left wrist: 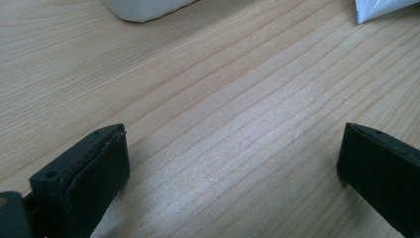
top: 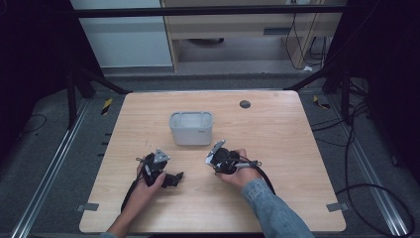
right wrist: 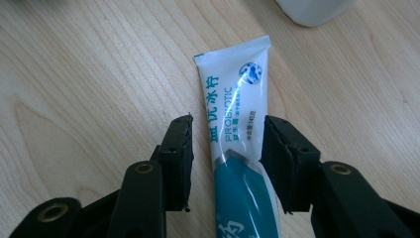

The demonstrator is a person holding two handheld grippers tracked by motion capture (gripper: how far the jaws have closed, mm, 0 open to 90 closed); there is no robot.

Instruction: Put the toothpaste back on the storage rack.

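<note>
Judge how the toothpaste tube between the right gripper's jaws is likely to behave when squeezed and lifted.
The toothpaste tube looks glossy, so it may slip between the right gripper pads. Its body seems soft plastic, so it will probably dent under pressure instead of holding shape. It lies flat on the table with a flat crimped end, so rolling seems unlikely; it is probably light.

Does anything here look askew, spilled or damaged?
Nothing stands out. The toothpaste tube lies flat and intact on the table between the right gripper's jaws, with a gap on the left side. The grey bin stands upright; the left gripper is open over bare wood.
</note>
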